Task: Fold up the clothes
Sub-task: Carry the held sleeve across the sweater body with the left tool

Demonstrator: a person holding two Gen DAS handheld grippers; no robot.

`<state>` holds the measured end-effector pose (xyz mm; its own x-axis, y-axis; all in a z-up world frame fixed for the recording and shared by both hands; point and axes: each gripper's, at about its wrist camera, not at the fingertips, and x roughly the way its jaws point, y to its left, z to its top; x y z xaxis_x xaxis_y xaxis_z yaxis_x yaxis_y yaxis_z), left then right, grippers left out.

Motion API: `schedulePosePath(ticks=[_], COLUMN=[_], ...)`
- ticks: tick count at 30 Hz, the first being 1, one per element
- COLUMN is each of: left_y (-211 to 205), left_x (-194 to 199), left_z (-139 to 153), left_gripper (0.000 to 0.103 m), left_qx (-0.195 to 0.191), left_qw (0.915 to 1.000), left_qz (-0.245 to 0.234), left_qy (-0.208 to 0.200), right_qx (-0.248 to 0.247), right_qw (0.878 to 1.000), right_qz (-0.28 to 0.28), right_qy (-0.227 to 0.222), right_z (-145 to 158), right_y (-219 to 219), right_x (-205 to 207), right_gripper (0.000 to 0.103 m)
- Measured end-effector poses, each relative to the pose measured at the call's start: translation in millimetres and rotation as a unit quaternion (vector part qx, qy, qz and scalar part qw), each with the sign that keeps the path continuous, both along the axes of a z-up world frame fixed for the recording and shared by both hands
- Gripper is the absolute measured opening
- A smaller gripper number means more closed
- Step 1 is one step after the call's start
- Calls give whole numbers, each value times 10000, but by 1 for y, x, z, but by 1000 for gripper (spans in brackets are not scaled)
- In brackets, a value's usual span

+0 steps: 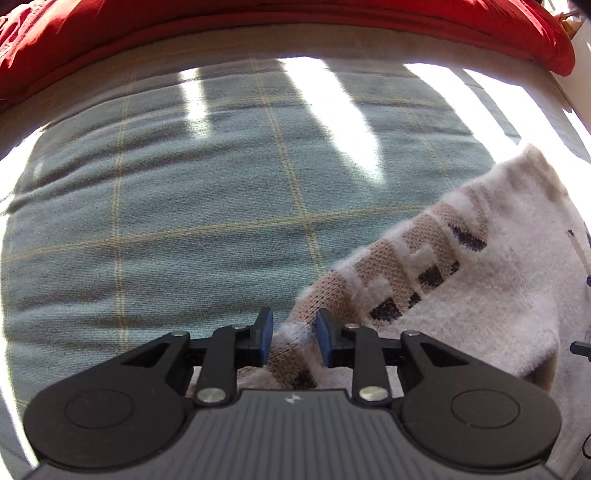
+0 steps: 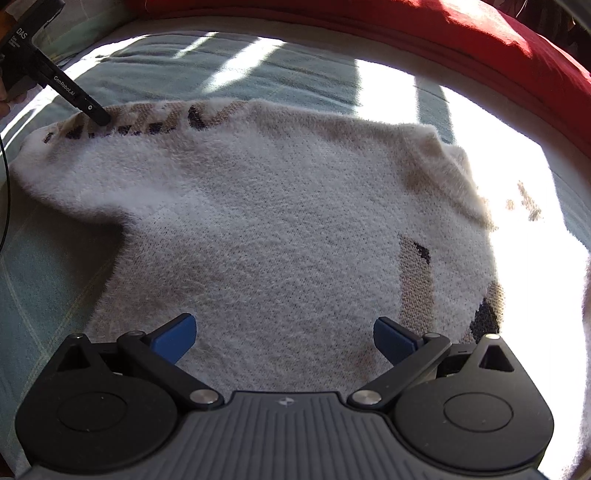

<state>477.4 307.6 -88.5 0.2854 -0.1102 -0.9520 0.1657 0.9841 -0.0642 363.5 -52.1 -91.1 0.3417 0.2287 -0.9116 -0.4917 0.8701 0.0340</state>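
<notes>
A fluffy cream knitted sweater with tan and black pattern bands (image 2: 266,229) is lying spread on a grey-green checked blanket (image 1: 166,206), filling the middle of the right wrist view. The left gripper (image 1: 294,338) is hanging low in its frame with its blue pads a narrow way apart, the sweater's patterned edge lying between them, not pressed. The right gripper (image 2: 284,338) is hovering over the sweater's lower middle with jaws standing wide apart and gripping nothing. A red padded cushion (image 1: 258,14) is running along the top edge.
</notes>
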Motion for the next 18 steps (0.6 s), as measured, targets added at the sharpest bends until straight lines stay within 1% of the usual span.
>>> schedulePosePath(ticks=[1, 2, 3, 4, 5, 6, 7, 9, 10, 11, 12, 13, 14, 15, 16, 17, 18], left_y=[7, 17, 26, 36, 45, 54, 62, 77, 84, 91, 98, 103, 108, 113, 116, 119, 120], left_x=[-4, -12, -20, -28, -40, -52, -67, -97, -113, -129, -145, -157, -169, -182, -189, -197, -203], left_z=[9, 16, 22, 29, 31, 33, 32, 29, 23, 17, 11, 1, -10, -21, -31, -44, -57], left_gripper=[28, 28, 33, 42, 46, 51, 52, 52, 53, 54, 55, 56, 56, 57, 57, 57, 57], left_qx=[0, -6, -12, -19, -13, -7, -73, -208, -400, -593, -785, -1142, -1498, -1850, -2211, -2696, -3093], left_qw=[9998, 9988, 9969, 9942, 9899, 9844, 9775, 9594, 9460, 9304, 9128, 8931, 8708, 8460, 8242, 7941, 7642], left_qz=[166, 439, 713, 987, 1338, 1689, 2056, 2780, 3191, 3596, 3993, 4340, 4674, 4994, 5209, 5440, 5642], left_qy=[-137, -235, -333, -431, -462, -492, -471, -426, -402, -377, -351, -318, -284, -249, -228, -282, -444], right_qx=[5, 10, 28, 49, 67, 78, 99, 137, 146, 160, 159, 145, 135, 129, 122, 115, 109], right_qw=[10000, 10000, 10000, 10000, 10000, 10000, 9999, 9999, 9999, 9999, 9999, 9999, 9999, 9999, 9999, 9999, 9999], right_qz=[1, 2, 2, -1, -4, -12, -12, -3, -5, -6, -12, -21, -19, -10, 0, 10, 20], right_qy=[9, 19, 24, 33, 47, 45, 44, 58, 55, 59, 62, 64, 67, 71, 75, 79, 84], right_z=[0, -1, -1, 0, 0, 0, 0, 1, 1, 1, 1, 1, 1, 2, 3, 4, 5], right_y=[0, 0, 0, 0, 0, 0, 0, 0, 0, -1, -1, -1, -2, -2, -2, -2, -2], right_x=[0, 0, 1, 2, 3, 4, 5, 5, 5, 5, 5, 5, 5, 4, 4, 4, 3], right_gripper=[103, 103, 103, 103, 103, 103, 103, 103, 103, 103, 103, 103, 103, 103, 103, 103, 103])
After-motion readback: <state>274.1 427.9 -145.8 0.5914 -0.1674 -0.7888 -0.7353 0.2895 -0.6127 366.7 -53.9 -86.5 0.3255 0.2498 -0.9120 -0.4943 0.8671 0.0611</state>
